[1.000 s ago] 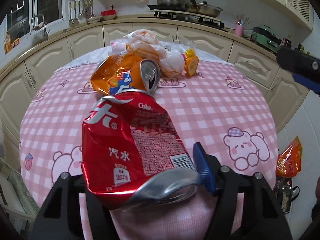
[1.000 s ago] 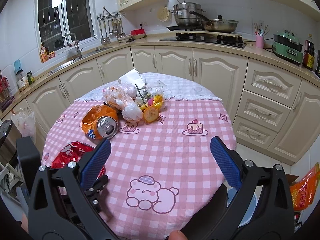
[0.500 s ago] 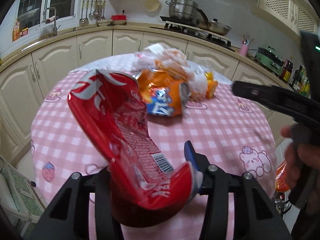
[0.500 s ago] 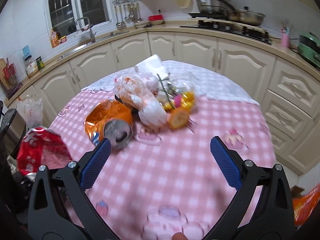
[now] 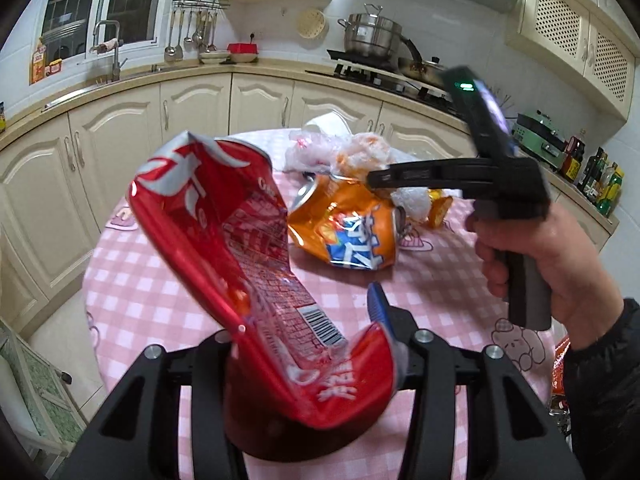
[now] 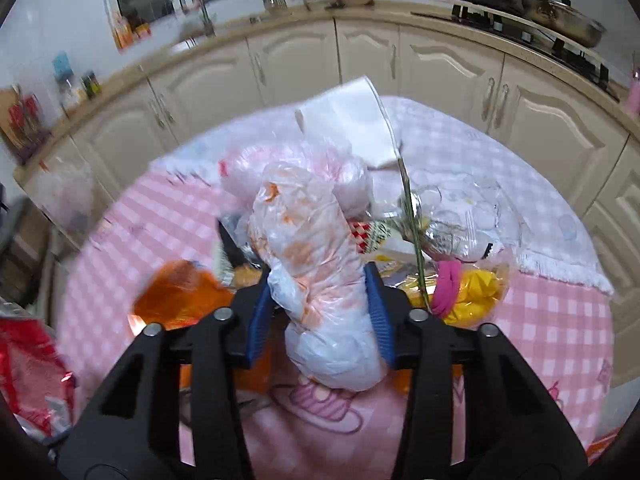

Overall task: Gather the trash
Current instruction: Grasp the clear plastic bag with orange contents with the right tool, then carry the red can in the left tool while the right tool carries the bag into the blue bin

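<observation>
Red crushed drink can (image 5: pixel 256 276) aloft in the left gripper (image 5: pixel 316 344), white crumpled plastic bag (image 6: pixel 320 280) in the right gripper (image 6: pixel 320 316).

Thin sharp-creased metal, light and stiff, is clamped at its lower end above the pink checked worktop (image 5: pixel 160 280). Right jaws, just closing, pinch the soft, slippery bag at mid-body; it squashes, so grip the bulk. At two o'clock, the left view alone shows the hand (image 5: pixel 548 256) and an orange crushed can (image 5: pixel 344 232); the right view alone shows a white tissue (image 6: pixel 352 120).
</observation>
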{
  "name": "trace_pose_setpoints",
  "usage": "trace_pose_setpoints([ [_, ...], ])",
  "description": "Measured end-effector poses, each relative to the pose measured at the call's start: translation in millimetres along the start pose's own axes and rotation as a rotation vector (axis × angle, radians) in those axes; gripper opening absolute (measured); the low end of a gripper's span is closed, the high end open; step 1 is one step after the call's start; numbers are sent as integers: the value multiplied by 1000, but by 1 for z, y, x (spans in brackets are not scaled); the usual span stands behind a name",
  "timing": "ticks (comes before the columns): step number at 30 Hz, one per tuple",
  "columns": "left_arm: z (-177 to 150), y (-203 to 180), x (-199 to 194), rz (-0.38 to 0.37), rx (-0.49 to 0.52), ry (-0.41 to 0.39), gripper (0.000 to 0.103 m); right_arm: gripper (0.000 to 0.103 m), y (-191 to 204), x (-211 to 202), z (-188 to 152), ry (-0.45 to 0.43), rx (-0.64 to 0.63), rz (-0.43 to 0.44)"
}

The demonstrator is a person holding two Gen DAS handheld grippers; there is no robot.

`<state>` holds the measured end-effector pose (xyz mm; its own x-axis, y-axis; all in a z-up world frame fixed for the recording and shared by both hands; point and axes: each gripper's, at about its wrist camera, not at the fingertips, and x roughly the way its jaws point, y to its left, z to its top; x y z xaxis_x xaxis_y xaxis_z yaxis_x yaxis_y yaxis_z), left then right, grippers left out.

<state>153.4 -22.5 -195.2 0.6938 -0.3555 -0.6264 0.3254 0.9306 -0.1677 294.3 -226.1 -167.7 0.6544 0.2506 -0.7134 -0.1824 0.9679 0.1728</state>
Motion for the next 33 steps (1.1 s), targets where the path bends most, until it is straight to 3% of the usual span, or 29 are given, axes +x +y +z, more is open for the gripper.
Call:
trace_pose_setpoints([
  [9, 14, -26, -16, -25, 42, -50, 44, 41, -21, -84, -11, -154, 121, 191],
  [14, 23, -66, -27, -71, 118, -80, 44, 41, -49, -152, -31, -265, 174, 209],
  [19, 30, -132, -23, -155, 217, -83, 44, 41, -117, -226, -88, -371, 295, 113],
  [23, 21, -210, -5, -276, 313, -44, 44, 41, -190, -255, -154, -389, 454, -18],
  [25, 10, -250, 9, -334, 365, -15, 44, 41, -229, -258, -190, -365, 548, -90],
  [29, -31, -337, 57, -470, 465, 123, 44, 41, -302, -251, -264, -270, 728, -229],
  [33, -90, -402, 129, -527, 588, 287, 44, 41, -355, -215, -337, -152, 898, -249],
])
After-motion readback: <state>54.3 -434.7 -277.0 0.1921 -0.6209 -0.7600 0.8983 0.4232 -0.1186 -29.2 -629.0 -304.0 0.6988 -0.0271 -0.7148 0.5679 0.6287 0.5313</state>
